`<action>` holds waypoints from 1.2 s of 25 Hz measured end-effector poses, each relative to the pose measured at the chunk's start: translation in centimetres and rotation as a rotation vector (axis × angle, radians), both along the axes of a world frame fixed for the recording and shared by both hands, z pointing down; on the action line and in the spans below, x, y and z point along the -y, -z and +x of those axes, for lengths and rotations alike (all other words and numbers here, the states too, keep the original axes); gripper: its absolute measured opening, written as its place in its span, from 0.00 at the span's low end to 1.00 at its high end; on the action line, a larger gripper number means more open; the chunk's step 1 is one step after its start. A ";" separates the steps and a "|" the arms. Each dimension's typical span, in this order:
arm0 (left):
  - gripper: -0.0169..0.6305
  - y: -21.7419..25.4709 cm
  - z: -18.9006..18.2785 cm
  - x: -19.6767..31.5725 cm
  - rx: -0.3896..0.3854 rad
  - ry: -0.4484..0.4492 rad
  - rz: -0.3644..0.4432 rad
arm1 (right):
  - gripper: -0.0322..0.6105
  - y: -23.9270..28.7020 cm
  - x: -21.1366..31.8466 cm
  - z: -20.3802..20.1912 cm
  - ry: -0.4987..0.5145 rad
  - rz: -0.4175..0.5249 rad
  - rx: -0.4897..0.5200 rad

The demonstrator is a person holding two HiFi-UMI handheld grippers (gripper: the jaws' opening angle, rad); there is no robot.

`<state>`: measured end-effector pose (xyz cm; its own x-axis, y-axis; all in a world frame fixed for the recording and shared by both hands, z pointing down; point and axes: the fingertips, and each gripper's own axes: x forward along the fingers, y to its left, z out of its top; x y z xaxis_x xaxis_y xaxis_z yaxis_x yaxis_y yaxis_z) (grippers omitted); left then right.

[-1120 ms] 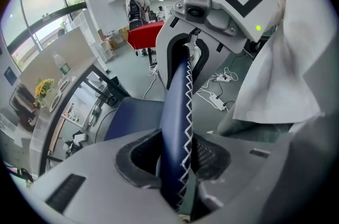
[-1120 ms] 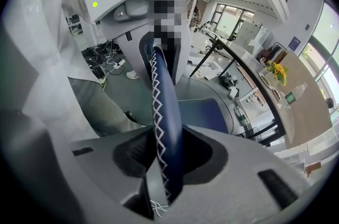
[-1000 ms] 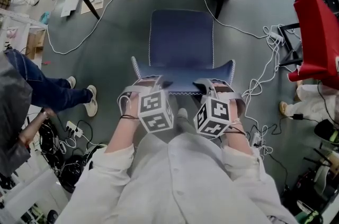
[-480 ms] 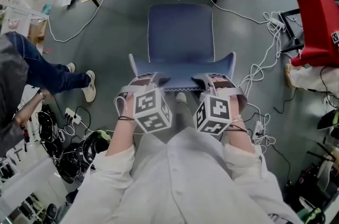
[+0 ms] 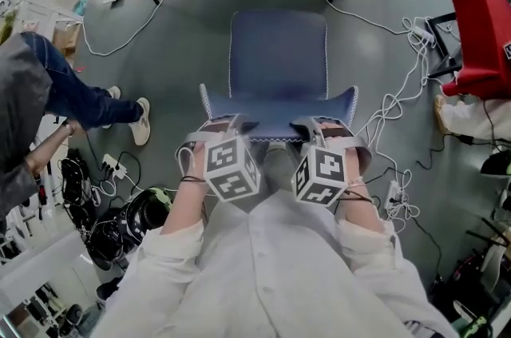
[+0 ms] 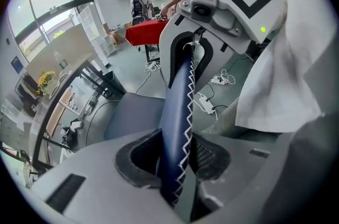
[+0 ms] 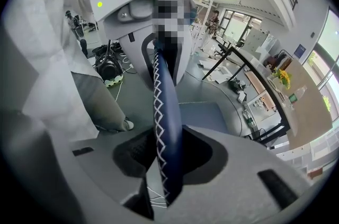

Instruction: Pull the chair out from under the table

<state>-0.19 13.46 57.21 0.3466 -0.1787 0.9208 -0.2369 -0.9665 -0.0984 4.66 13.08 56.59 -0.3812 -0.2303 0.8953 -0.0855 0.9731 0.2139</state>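
Left tool (image 5: 229, 124) and right tool (image 5: 319, 125) clamp the chair backrest (image 5: 278, 106), probably firmly.

The left gripper (image 6: 175, 170) squeezed the blue chair back (image 6: 177, 106) between its jaws — white zigzag stitching ran up the edge. The seat (image 6: 132, 114) showed beside it, and a red-covered table (image 6: 145, 32) stood far behind.

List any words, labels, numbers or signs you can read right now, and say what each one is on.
No text can be read in any view.
left marker cube, right marker cube: black-and-white square patterns only, no letters or digits.
blue wall sign: too small to read.
No label shows on the chair.
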 end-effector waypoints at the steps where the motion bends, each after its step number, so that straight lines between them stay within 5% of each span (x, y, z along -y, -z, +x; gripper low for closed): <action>1: 0.22 0.0 -0.1 -0.3 0.000 -0.004 -0.001 | 0.22 0.0 -0.3 -0.1 -0.006 0.000 -0.002; 30: 0.22 0.1 -4.2 -16.5 0.013 -0.205 -0.009 | 0.22 0.0 -16.9 -4.0 -0.206 -0.070 -0.025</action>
